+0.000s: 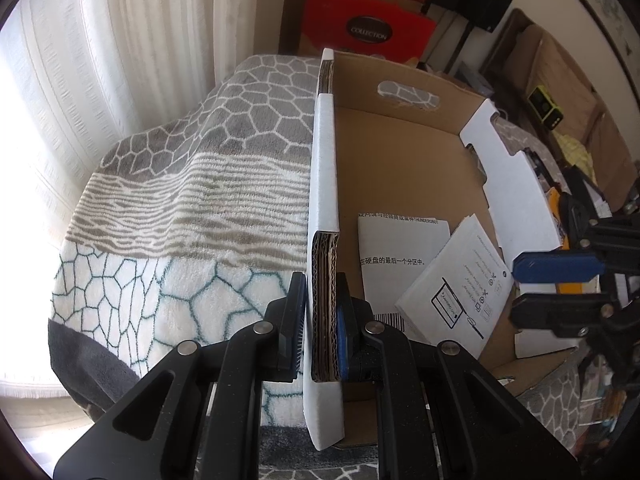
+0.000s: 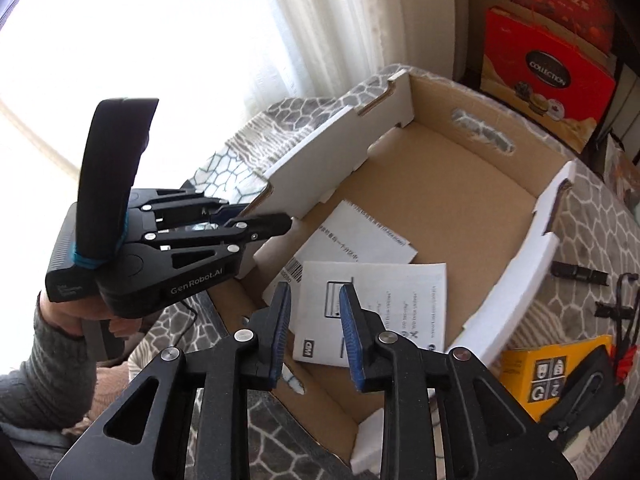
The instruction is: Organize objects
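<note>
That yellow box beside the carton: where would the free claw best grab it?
Probably by the yellow box's two long sides, coming down from above: it lies flat on the blanket. A black pouch covers one end, so the open right gripper should take the bare end.

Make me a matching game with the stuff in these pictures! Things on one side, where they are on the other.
Things:
1. white paper booklets
2. yellow printed box
3. red gift box marked COLLECTION
4. left gripper

Places:
A. behind the brown cardboard box
B. clamped on the cardboard box's wall
C. on the cardboard box's floor
D. on the patterned blanket, outside the box

Pairs: 1-C, 2-D, 3-A, 4-B
</note>
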{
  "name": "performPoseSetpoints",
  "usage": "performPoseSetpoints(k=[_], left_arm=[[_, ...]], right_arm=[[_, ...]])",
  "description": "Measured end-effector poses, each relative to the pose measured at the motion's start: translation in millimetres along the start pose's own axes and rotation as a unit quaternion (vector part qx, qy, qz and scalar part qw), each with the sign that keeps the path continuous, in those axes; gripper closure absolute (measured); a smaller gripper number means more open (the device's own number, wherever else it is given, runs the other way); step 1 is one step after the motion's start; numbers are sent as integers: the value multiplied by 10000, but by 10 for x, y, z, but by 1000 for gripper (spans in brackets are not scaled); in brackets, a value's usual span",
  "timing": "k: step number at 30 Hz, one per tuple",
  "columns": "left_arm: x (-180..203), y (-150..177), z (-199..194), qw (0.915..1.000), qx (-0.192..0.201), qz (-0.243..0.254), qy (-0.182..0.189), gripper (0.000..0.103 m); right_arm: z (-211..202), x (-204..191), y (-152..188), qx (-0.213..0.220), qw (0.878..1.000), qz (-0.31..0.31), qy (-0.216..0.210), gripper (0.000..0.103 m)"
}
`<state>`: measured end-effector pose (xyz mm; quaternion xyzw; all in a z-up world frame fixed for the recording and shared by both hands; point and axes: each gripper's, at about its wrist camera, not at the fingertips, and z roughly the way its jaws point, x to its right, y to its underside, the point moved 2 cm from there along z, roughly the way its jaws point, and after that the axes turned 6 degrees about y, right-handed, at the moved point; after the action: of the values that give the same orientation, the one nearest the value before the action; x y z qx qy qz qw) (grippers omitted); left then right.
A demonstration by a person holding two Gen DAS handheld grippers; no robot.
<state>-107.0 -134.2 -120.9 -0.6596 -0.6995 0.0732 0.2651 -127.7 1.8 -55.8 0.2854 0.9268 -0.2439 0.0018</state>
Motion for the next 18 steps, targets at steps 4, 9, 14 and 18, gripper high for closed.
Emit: performPoseSetpoints(k=[4,9,14,18], left_arm=[[0,1,-2,10000,2,2,-5,91],[37,3,2,9998,7,143,-132,92],[57,4,2,9999,9,128,-111,92],[60,6,3,9998,11,122,-125,92]], right_arm=[[-298,275,17,195,9987,263,385,71],[-572,752,100,271,9931,732,870,68],[-774,1209,183,313,9846,1172,1260,67],[-893,1526,274,328,9763,1517,1510,61]])
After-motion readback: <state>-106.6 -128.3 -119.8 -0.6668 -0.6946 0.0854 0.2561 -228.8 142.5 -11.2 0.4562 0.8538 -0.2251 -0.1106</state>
